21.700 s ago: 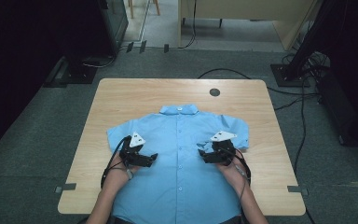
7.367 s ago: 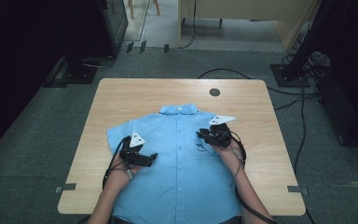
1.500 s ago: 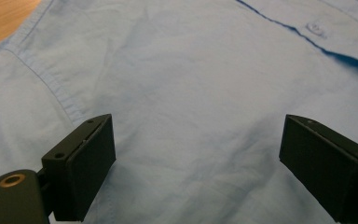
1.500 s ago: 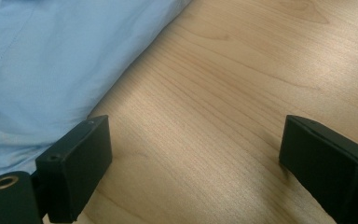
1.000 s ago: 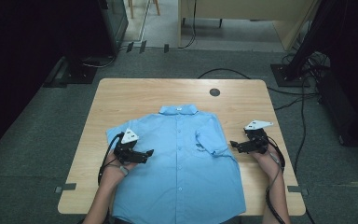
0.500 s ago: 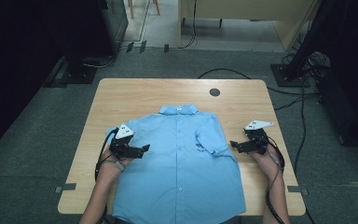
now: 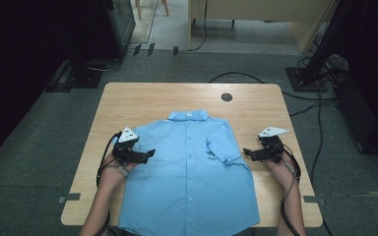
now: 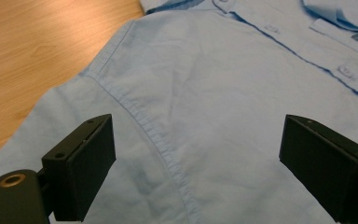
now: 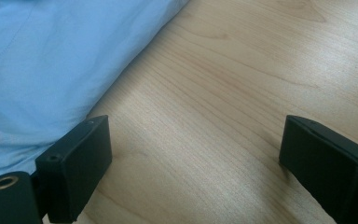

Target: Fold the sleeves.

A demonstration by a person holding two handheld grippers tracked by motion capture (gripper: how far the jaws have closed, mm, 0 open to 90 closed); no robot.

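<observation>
A light blue short-sleeved shirt (image 7: 187, 182) lies buttoned and face up on the wooden table (image 7: 142, 98), collar at the far side. Its right sleeve (image 7: 222, 145) is folded in over the chest. My left gripper (image 7: 149, 154) stands open low over the shirt's left shoulder; in the left gripper view (image 8: 196, 158) the shoulder seam (image 8: 154, 133) runs between the jaws. My right gripper (image 7: 246, 151) is open beside the shirt's right edge. In the right gripper view (image 9: 196, 158) bare wood (image 9: 242, 84) lies between the jaws and the shirt (image 9: 51, 56) is at the left.
A small black round grommet (image 7: 227, 97) sits in the table's far side. Bare wood runs along the table's left, right and far margins. Cables (image 7: 320, 113) and black stand bases (image 7: 78, 76) lie on the grey floor around the table.
The right sleeve has been folded in and my right gripper has let go and moved out onto the bare wood. Over the last second my left gripper shifted slightly outward toward the left shoulder.
</observation>
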